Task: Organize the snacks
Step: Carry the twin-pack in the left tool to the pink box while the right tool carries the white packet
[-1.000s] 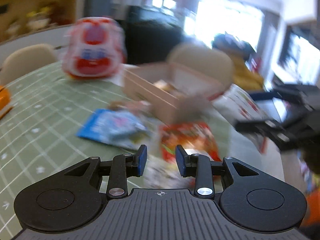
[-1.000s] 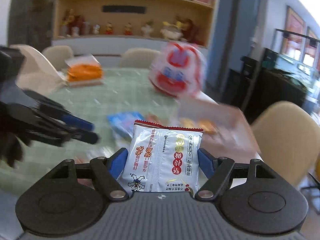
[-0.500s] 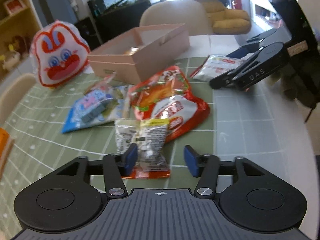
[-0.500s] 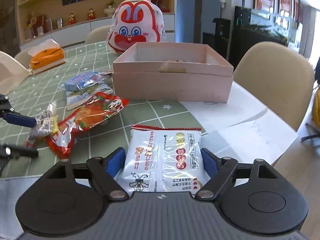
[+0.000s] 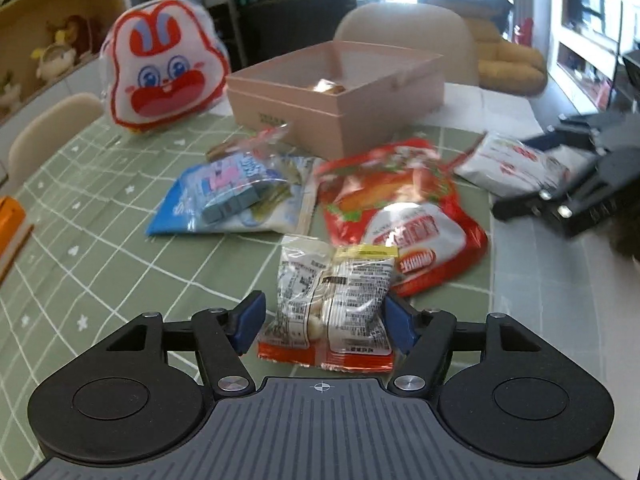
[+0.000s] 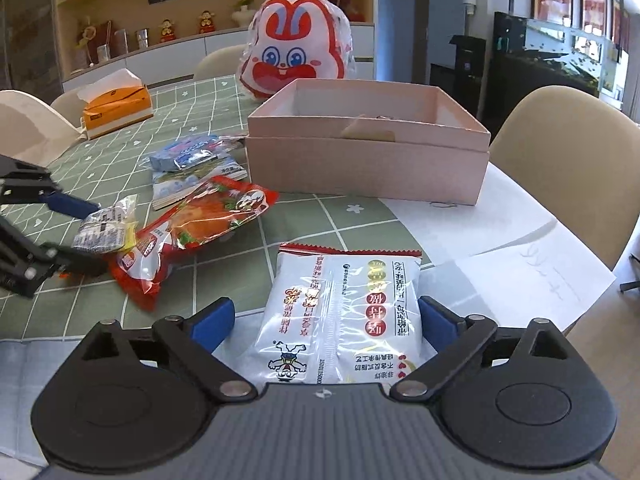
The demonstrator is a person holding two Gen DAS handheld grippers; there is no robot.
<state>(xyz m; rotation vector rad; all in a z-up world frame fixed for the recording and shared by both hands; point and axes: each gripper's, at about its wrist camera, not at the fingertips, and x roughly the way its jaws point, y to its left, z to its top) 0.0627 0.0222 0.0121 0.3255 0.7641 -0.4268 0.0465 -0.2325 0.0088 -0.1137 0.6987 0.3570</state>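
- My left gripper [image 5: 322,320] stands open astride the small printed nut packet [image 5: 334,300]; its jaws have just been opening. The packet lies on the green checked tablecloth [image 5: 100,240] between the pads; I cannot tell whether the right pad touches it, and nothing is clamped.
- Centre: the red snack bag [image 5: 400,216] and the blue snack pack [image 5: 228,192] lie loose in front of the pink box [image 6: 366,152], which is open-topped with something already inside.
- My right gripper [image 6: 326,322] has likewise just been opening; the white sachet [image 6: 344,316] rests between its spread jaws on the table, released.
- Step in hand, as I judge it: picking up packets for the box. Nearly all snacks remain outside.
- Next move: close squarely on a packet, lift clear of its neighbours, carry over the box rim.
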